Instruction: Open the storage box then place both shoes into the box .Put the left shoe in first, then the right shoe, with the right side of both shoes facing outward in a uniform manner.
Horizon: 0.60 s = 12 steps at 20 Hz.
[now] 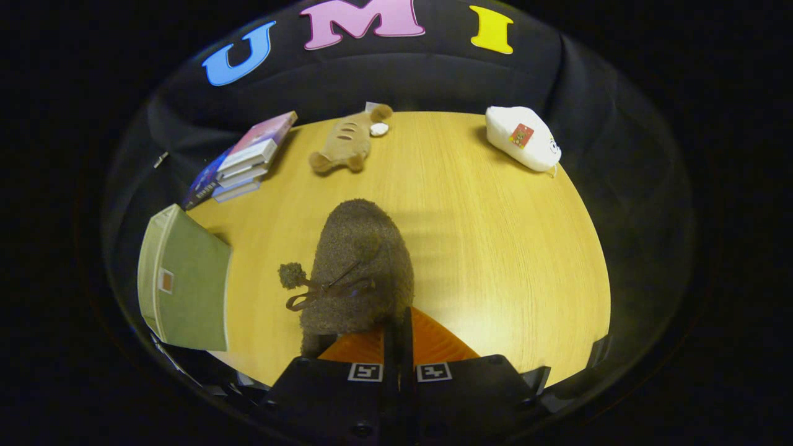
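Gripper (399, 334) fingers pressed together, pinching the brown fuzzy shoe (359, 266); green storage box (186, 291) sat lower left.

Round light-wood desk (495, 248): stack of books (245, 161) at far left edge, tan plush fish toy (347, 144) far centre, white plush toy with red tag (521, 137) far right. All well apart.

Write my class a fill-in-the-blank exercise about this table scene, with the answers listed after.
The hand-held gripper is closed on the back of a fuzzy brown ___.
Beyond the green box lies a stack of ___.
The white soft toy rests on the wooden ___.
Answers: shoe; books; table.
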### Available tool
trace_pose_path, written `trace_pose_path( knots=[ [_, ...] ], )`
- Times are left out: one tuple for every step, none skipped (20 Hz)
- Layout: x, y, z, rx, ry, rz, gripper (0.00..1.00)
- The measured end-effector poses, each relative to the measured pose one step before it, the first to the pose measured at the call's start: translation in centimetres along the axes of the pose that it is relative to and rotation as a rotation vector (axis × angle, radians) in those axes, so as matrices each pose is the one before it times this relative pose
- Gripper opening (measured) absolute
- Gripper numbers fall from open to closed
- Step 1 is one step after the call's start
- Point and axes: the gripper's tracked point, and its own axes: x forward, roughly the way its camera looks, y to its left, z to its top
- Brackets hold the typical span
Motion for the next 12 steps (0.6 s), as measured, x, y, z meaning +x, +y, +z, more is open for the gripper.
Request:
trace_pose_path(
  knots=[
    [-1.157, 2.011, 0.886, 0.00555, -0.02105, 0.02291, 0.05],
    [-1.054, 2.129, 0.869, 0.00617, -0.02231, 0.02534, 0.05],
    [-0.977, 2.314, 0.944, 0.00603, -0.01945, 0.0283, 0.05],
    [-0.703, 2.339, 0.783, 0.00483, -0.01798, 0.02945, 0.05],
    [-0.472, 2.537, 0.581, 0.00773, -0.01174, 0.02791, 0.05],
    [-0.357, 2.389, 0.389, 0.00899, -0.00343, 0.02819, 0.05],
    [-0.113, 2.474, 0.223, 0.00997, -0.00248, 0.02691, 0.05],
    [-0.014, 2.358, 0.083, 0.0088, 0.00272, 0.02358, 0.05],
    [0.254, 2.345, -0.217, 0.01121, 0.0079, 0.02078, 0.05],
    [0.509, 1.846, -0.383, 0.01394, 0.01113, 0.01479, 0.05],
    [0.527, 1.952, -0.526, 0.01952, 0.01568, 0.0121, 0.05],
    [0.511, 1.549, -0.594, 0.01534, 0.0188, 0.01151, 0.05]
  ],
)
